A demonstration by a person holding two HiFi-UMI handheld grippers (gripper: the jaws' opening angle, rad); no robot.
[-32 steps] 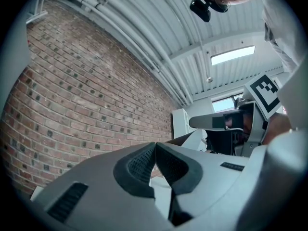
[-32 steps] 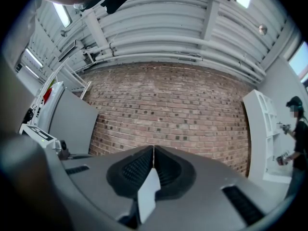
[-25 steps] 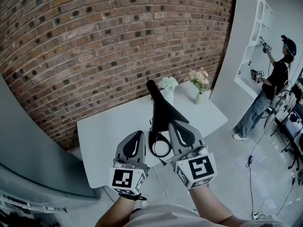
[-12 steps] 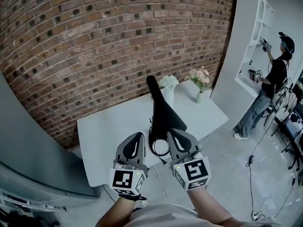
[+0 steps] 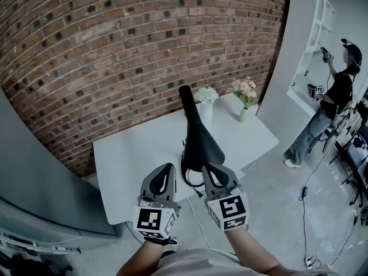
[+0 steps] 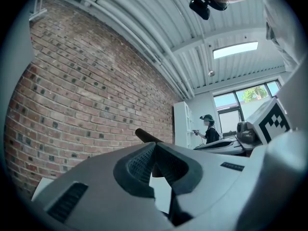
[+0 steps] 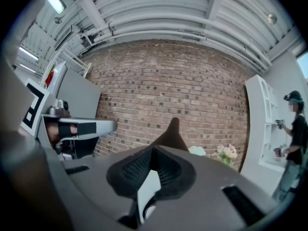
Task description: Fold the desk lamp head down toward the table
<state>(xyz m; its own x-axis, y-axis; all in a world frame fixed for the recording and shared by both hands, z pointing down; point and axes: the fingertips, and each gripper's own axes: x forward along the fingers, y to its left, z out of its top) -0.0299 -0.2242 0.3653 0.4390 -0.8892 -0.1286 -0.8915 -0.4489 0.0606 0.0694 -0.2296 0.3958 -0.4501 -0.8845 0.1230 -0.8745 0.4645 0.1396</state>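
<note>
A black desk lamp (image 5: 200,141) stands on the white table (image 5: 129,157), its wide head low at the near side and its thin arm end (image 5: 185,92) pointing up and away. Its ring base (image 5: 192,176) lies at the table's front edge. My left gripper (image 5: 167,167) hangs shut just left of the base, holding nothing. My right gripper (image 5: 209,167) is shut too and sits below the lamp head's near edge. The lamp (image 6: 146,135) shows above the left jaws as a dark bar. Over the right jaws the lamp (image 7: 172,132) rises as a dark cone.
Two small vases of flowers (image 5: 204,98) (image 5: 244,91) stand at the table's far right. A brick wall (image 5: 115,50) runs behind it. A person (image 5: 330,105) works at a white shelf unit (image 5: 310,39) to the right. Cables lie on the floor (image 5: 305,211).
My right gripper has drawn back and down from the lamp head's near edge toward me. The left gripper has barely moved. The lamp stands much as before.
</note>
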